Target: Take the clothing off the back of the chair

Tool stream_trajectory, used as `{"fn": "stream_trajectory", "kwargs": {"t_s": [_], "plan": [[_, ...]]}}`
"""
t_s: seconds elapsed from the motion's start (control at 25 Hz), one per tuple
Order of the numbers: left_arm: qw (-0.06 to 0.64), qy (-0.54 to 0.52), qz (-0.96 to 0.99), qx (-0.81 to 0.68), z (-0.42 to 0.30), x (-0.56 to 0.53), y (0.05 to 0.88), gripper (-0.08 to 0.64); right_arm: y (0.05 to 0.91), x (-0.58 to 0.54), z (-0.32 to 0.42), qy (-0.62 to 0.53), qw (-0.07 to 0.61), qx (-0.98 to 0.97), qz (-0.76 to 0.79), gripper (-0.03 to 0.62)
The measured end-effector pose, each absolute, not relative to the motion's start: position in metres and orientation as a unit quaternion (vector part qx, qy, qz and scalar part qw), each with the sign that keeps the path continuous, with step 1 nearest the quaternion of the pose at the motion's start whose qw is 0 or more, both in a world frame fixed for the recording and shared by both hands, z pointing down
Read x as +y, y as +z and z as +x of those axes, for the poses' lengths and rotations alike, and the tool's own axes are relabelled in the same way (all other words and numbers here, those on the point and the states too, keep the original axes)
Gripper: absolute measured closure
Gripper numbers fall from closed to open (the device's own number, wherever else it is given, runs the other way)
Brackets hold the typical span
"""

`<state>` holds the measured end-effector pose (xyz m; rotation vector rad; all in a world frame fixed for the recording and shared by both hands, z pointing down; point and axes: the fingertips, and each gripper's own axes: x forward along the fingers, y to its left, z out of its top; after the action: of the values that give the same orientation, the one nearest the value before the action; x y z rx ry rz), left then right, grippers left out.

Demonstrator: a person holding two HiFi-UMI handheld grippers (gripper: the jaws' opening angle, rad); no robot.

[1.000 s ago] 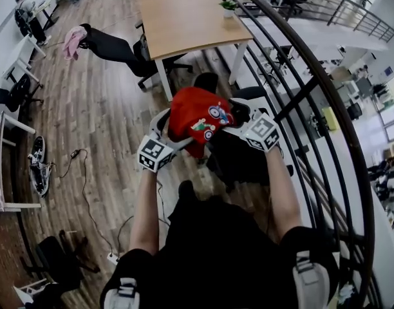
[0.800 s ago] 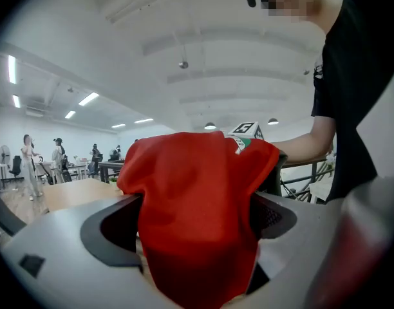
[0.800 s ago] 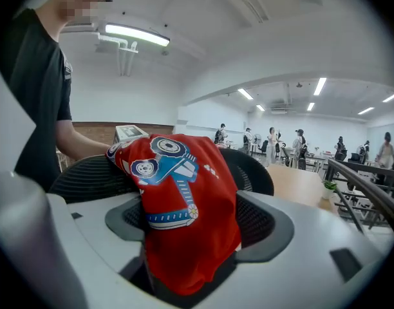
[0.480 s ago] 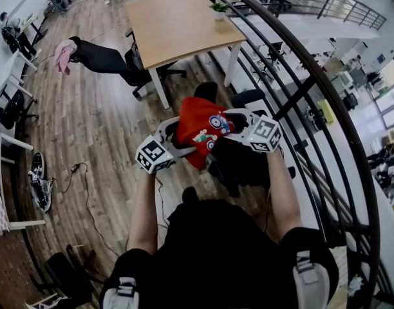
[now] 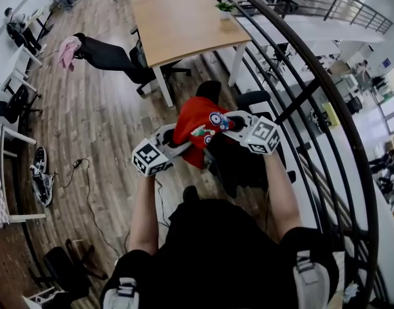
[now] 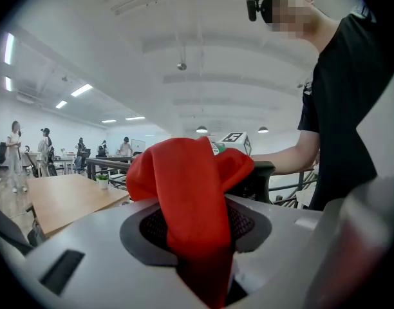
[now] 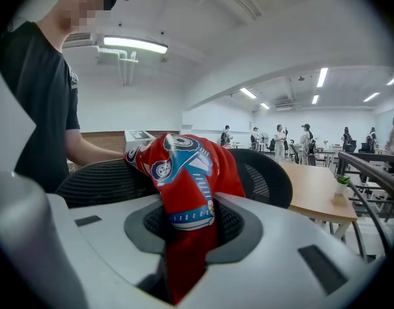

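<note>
A red garment (image 5: 196, 126) with a cartoon print is draped over the back of a black mesh office chair (image 5: 243, 163) in front of me. My left gripper (image 5: 174, 138) grips it from the left and my right gripper (image 5: 224, 123) from the right. Both sets of jaws are closing, each with a fold of the cloth between them. In the left gripper view the red garment (image 6: 192, 192) runs down between the jaws of the left gripper (image 6: 203, 266), pinched. In the right gripper view the printed garment (image 7: 184, 172) is pinched by the right gripper (image 7: 183, 256) above the chair back (image 7: 97, 180).
A wooden table (image 5: 184, 18) stands just beyond the chair. A curved black railing (image 5: 313, 89) runs along the right. Another dark chair carrying a pink cloth (image 5: 69, 45) stands at far left. Cables (image 5: 78, 166) lie on the wooden floor at left.
Both grippers' jaws have closed in on the red garment, and the cloth between them has bunched narrower. The hands have barely shifted.
</note>
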<state>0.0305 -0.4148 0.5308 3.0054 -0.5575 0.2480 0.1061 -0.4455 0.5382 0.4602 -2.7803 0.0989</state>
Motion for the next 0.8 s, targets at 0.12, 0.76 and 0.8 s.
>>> {"fn": "stream_trajectory", "kwargs": {"t_s": [0.12, 0.76, 0.8], "plan": [[0.032, 0.087, 0.976, -0.197, 0.029, -0.411, 0.533, 0.406, 0.54, -0.443, 0.107, 0.026, 0.155, -0.975, 0.159, 0.488], [0.012, 0.097, 0.952, -0.289, 0.027, -0.378, 0.521, 0.433, 0.515, -0.413, 0.117, -0.028, 0.142, -0.975, 0.166, 0.5], [0.01, 0.098, 0.951, -0.292, 0.027, -0.376, 0.521, 0.433, 0.513, -0.412, 0.118, -0.032, 0.139, -0.975, 0.168, 0.5]]}}
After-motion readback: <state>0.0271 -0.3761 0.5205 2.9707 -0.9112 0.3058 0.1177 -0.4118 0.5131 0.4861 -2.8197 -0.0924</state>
